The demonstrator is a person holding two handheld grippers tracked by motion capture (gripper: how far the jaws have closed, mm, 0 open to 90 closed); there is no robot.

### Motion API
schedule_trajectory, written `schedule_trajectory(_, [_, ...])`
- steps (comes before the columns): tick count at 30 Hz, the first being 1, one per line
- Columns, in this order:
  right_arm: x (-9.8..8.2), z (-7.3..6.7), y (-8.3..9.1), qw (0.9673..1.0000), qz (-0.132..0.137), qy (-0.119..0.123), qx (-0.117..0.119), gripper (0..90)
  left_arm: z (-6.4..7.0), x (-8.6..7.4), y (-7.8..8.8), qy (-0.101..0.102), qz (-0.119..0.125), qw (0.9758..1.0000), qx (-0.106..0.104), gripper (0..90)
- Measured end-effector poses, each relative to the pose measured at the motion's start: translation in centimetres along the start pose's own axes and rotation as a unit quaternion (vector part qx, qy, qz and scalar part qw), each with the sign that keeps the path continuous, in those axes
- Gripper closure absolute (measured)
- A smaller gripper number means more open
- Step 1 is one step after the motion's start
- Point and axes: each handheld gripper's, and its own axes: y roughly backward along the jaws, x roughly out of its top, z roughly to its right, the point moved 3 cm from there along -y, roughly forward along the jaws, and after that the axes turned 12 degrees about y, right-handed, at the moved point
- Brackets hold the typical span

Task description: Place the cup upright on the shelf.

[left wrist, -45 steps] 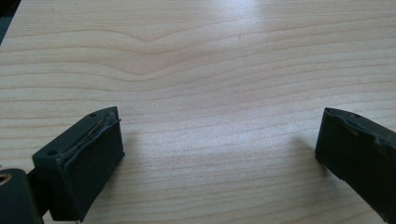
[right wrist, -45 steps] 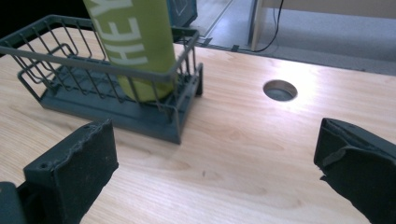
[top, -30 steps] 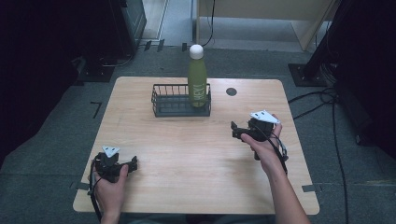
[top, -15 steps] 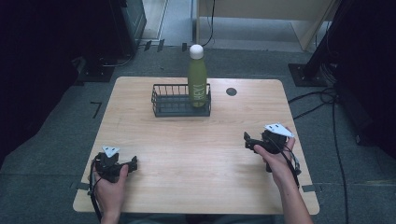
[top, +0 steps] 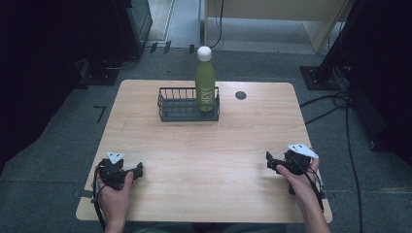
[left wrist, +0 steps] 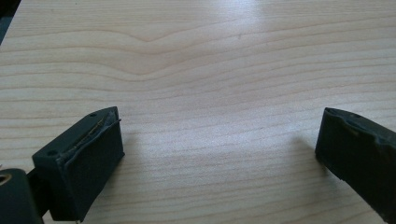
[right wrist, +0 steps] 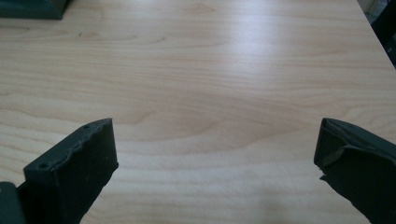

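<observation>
A wire basket [top: 182, 106] sits on the table [top: 204, 145] at its far middle, with a bottle [top: 205, 82] upright in its right end. The left gripper [top: 138, 171] rests near-left, the right gripper [top: 270, 161] near-right, well apart

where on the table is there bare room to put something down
The widest free patch is the bare wood between the wire basket and the near edge of the table, bordered by the left hand-held gripper and the right hand-held gripper. It is crowded only at the far middle, where the green bottle stands in the basket.
</observation>
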Motion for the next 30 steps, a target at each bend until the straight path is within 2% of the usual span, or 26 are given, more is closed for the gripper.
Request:
schedule_trajectory(6, [-2.0,0.6,0.5,0.9997,-0.024,-0.004,-0.006,0.0,0.0,0.0,0.0,0.000,0.000,1.0000,0.000,1.2])
schedule_trajectory(11, [-3.8,1.2,0.5,0.9980,-0.060,-0.001,-0.021,0.0,0.0,0.0,0.0,0.000,0.000,1.0000,0.000,1.2])
schedule_trajectory(14, [-4.2,1.4,0.8,0.9974,-0.069,-0.011,-0.021,0.0,0.0,0.0,0.0,0.000,0.000,1.0000,0.000,1.2])
schedule_trajectory(16, [-4.4,1.5,1.0,0.9967,-0.078,-0.006,-0.023,0.0,0.0,0.0,0.0,0.000,0.000,1.0000,0.000,1.2])
schedule_trajectory(30, [-4.6,1.4,1.2,0.9966,-0.079,-0.005,-0.023,0.0,0.0,0.0,0.0,0.000,-0.001,1.0000,0.000,1.2])
